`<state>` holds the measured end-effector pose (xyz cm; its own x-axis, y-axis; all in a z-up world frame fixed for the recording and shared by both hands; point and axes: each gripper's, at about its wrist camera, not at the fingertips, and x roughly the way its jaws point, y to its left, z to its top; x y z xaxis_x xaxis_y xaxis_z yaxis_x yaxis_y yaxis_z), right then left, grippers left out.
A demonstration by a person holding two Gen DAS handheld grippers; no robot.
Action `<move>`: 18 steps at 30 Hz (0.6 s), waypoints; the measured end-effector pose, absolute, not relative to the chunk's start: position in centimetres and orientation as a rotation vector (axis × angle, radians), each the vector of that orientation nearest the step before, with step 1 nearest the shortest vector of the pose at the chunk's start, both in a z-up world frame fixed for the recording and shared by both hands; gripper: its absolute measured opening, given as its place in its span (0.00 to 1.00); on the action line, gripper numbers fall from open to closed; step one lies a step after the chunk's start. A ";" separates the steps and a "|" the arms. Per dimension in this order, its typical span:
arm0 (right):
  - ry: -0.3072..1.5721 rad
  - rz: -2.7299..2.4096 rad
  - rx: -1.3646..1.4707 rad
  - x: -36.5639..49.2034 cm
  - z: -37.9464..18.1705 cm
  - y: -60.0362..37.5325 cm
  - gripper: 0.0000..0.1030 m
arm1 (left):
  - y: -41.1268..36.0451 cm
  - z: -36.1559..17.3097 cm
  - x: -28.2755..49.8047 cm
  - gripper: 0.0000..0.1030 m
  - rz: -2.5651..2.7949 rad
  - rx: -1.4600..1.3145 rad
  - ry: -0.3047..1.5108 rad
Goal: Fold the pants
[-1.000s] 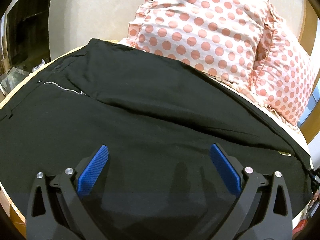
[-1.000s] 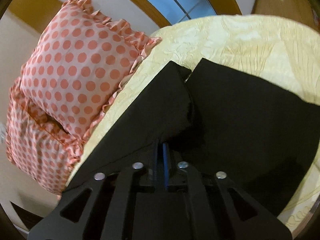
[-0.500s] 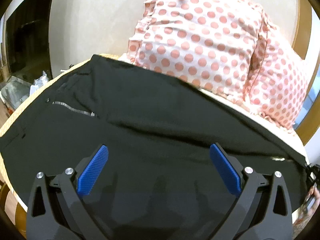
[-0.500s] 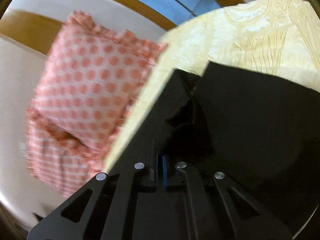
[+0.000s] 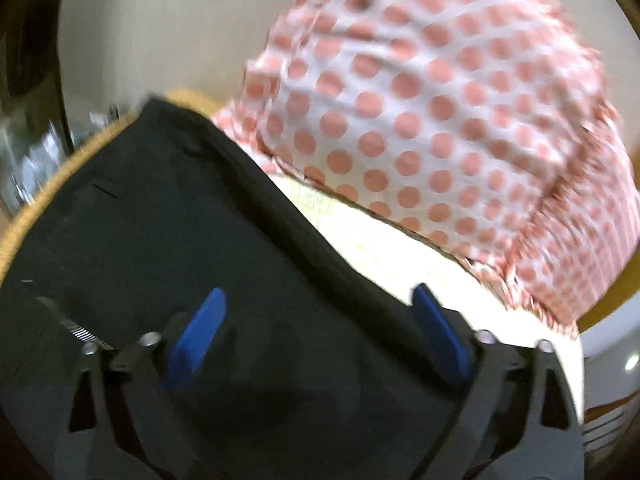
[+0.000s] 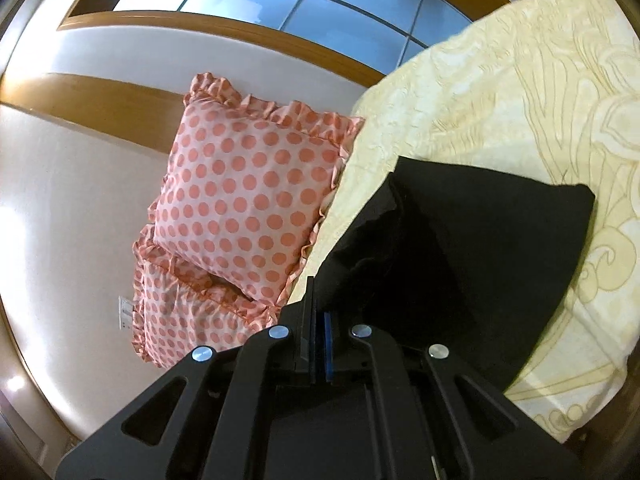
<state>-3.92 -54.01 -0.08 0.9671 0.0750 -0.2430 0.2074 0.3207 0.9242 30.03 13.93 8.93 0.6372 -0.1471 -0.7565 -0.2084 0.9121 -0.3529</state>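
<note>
Black pants (image 5: 208, 248) lie on a cream bedspread (image 6: 520, 92). In the left wrist view their waist end fills the lower left, with the zipper (image 5: 76, 326) at the left edge. My left gripper (image 5: 320, 320) is open and empty, its blue pads (image 5: 200, 332) just above the cloth. In the right wrist view my right gripper (image 6: 318, 320) is shut on a fold of the pants (image 6: 460, 248) and holds the leg end lifted off the bed, the cloth hanging in a bunched wedge.
Two pink polka-dot pillows (image 6: 244, 208) lean on the white wall at the head of the bed; one of them also shows in the left wrist view (image 5: 432, 120). A window (image 6: 280, 0) with a wooden frame is above. The bed's edge runs at the lower right (image 6: 560, 400).
My right gripper has lifted the pants leg end higher and swung it, so more bedspread shows. My left gripper has moved left toward the waist; its view is blurred by motion.
</note>
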 end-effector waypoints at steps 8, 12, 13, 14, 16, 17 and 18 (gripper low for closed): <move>0.293 -0.098 1.196 -2.4 0.5 -54.4 0.03 | 16.5 3.2 37.7 0.19 0.173 -0.592 1.053; 0.310 -0.102 1.146 -0.6 1.5 -55.1 0.03 | 18.3 4.9 35.3 0.07 0.133 -0.647 0.994; 0.306 -0.104 1.128 -0.2 2.1 -55.4 0.03 | 18.5 6.2 33.8 0.07 0.120 -0.638 0.958; 0.294 -0.098 1.121 -0.1 2.6 -55.6 0.03 | 18.5 7.3 32.4 0.07 0.109 -0.621 0.927; 0.249 -0.079 1.106 -0.5 3.9 -55.9 0.03 | 18.4 10.3 27.5 0.07 0.085 -0.568 0.828; 0.231 -0.077 1.092 -1.0 4.4 -56.1 0.03 | 18.4 11.7 24.1 0.07 0.070 -0.553 0.776; 0.217 -0.082 1.075 -1.5 4.9 -56.2 0.03 | 18.4 12.4 21.7 0.07 0.062 -0.548 0.746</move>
